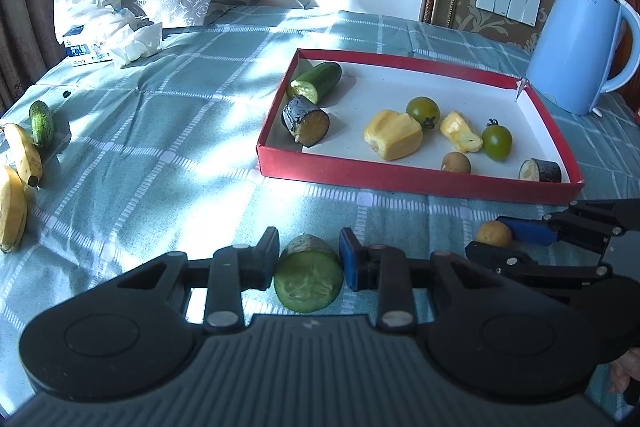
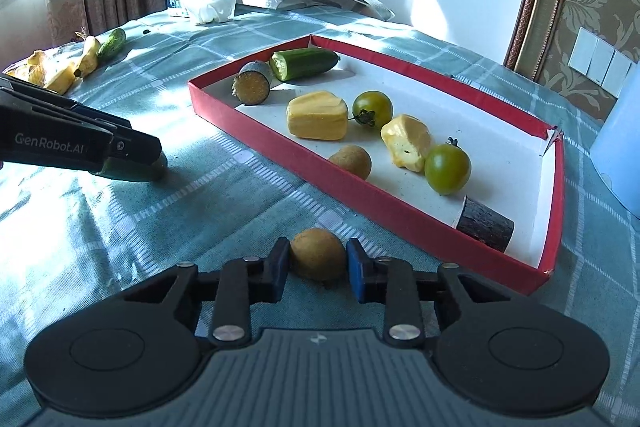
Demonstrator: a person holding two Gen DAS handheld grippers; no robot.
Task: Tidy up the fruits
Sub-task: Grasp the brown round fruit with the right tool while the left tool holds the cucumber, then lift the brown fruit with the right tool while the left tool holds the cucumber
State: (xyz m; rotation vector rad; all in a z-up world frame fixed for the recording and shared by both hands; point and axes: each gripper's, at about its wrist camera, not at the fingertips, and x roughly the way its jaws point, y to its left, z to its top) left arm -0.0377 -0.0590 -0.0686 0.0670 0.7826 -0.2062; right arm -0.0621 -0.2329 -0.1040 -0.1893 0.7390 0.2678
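A: What does the left gripper (image 1: 308, 259) hold?
B: A cut cucumber piece (image 1: 308, 277), clamped between its pads, on the cloth in front of the red tray (image 1: 416, 181).
A: And the right gripper (image 2: 318, 259)?
B: Closed on a small brown round fruit (image 2: 318, 254), just outside the tray's near wall.

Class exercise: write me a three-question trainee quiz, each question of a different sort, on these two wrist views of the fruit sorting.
1. True or false: the left tool grips a cucumber piece.
2. The right tool holds: A) green tomato B) small brown round fruit C) banana
3. How many green tomatoes lie in the red tray?

Key: 1 true; 2 B; 3 two.
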